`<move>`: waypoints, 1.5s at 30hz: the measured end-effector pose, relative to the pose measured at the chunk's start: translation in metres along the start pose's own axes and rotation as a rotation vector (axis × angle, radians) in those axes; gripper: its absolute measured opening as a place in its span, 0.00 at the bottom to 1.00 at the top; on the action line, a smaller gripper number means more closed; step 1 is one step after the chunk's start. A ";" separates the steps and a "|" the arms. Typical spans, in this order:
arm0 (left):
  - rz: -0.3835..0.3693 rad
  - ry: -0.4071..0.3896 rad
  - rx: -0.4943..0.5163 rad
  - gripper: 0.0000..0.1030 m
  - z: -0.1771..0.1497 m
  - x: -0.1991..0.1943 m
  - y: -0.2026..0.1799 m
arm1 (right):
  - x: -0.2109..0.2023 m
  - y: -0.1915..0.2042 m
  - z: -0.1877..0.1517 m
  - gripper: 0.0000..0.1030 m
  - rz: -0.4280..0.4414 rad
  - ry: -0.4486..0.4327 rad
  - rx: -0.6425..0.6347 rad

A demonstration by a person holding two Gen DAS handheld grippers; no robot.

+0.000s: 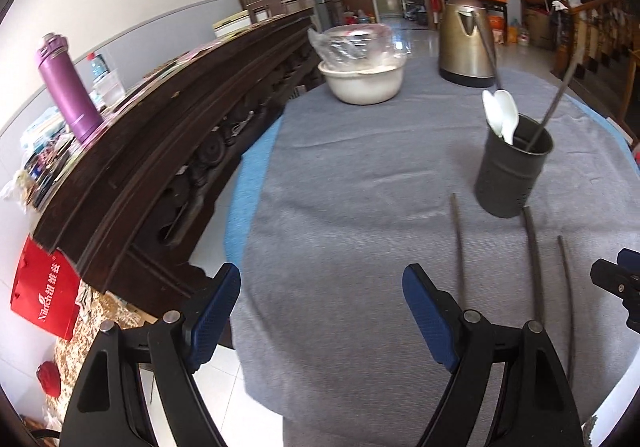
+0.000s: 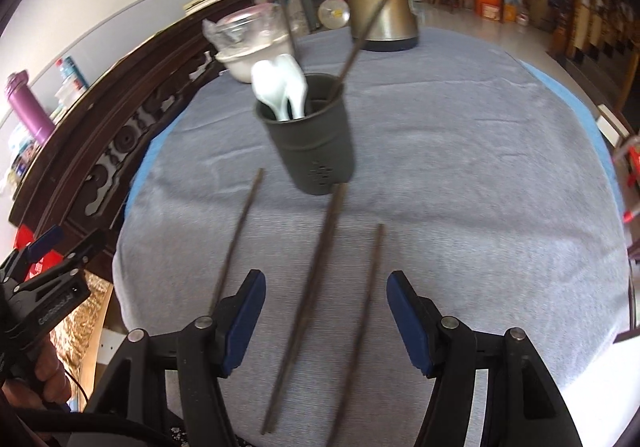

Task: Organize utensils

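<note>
From the left wrist, the left claw (image 1: 320, 311) hangs open and empty over the grey cloth (image 1: 360, 175) that covers the table. The dark utensil holder (image 1: 512, 171) stands on the cloth ahead and to the right of the claw, holding white spoons (image 1: 500, 111) and chopsticks that lean out of its rim. Three loose chopsticks lie on the cloth on the near side of the holder: the leftmost chopstick (image 1: 459, 247) runs down beside the claw's right finger, and the other two lie further right, outside the claw. Beyond the holder stand a white bowl (image 1: 362, 81) and a metal kettle (image 1: 466, 41). The right claw (image 1: 618, 283) shows at the right edge.

From the right wrist, the right claw (image 2: 326, 317) is open, gripping nothing. The utensil holder (image 2: 312, 145) stands ahead of it. On the holder's near side the middle chopstick (image 2: 316, 267) and the right chopstick (image 2: 366, 299) pass between the claw's fingers on the cloth below; the left chopstick (image 2: 240, 231) lies just outside its left finger. The left claw (image 2: 60, 247) appears at the left edge, open.
</note>
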State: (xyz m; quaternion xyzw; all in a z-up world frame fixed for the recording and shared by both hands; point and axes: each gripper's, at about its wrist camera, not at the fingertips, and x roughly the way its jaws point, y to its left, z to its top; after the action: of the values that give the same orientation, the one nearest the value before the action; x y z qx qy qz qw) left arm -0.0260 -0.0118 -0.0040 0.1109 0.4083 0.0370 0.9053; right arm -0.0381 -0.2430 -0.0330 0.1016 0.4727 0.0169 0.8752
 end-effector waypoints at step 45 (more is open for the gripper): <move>-0.464 0.355 0.069 0.39 0.061 0.151 -0.080 | 0.090 -0.028 0.015 0.13 -0.127 0.196 0.038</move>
State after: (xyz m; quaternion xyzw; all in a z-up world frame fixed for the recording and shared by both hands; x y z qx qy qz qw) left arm 0.1178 -0.0762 -0.0939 0.0368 0.5759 -0.1661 0.7996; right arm 0.0220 -0.2616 -0.1043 0.0860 0.5616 -0.0376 0.8220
